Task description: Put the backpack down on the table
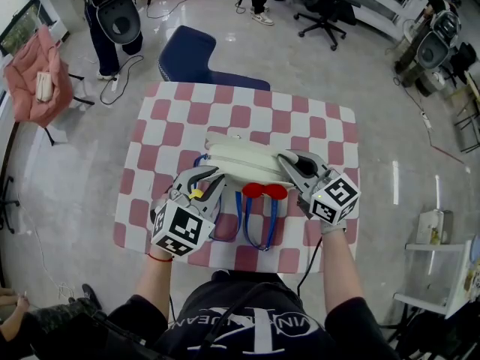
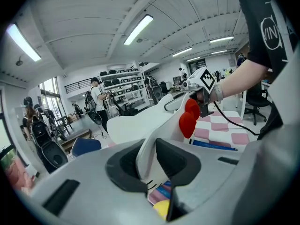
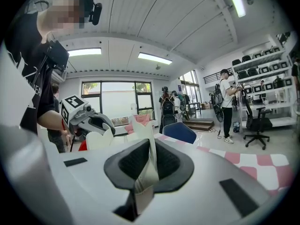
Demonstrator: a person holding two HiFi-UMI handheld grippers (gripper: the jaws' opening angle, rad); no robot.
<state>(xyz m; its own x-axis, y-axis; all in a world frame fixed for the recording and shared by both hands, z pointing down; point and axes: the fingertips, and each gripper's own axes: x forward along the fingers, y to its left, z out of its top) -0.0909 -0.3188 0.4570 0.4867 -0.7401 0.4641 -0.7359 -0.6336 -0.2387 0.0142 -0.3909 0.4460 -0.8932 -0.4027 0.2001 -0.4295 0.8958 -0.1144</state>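
Note:
A white backpack (image 1: 241,166) with a red bow (image 1: 264,191) and blue straps (image 1: 259,227) is over the pink-and-white checked table (image 1: 225,111). My left gripper (image 1: 204,188) is shut on the backpack's left edge; in the left gripper view the white panel (image 2: 149,151) is pinched between the jaws. My right gripper (image 1: 294,167) is shut on the right edge, where a white strip (image 3: 146,172) sits between the jaws. Whether the backpack rests on the table or hangs just above it I cannot tell.
A dark blue chair (image 1: 191,58) stands beyond the table's far edge. A pink garment (image 1: 34,77) hangs on a stand at far left. People stand at the back of the room, with office chairs (image 1: 324,10) and shelving. Cables lie on the floor.

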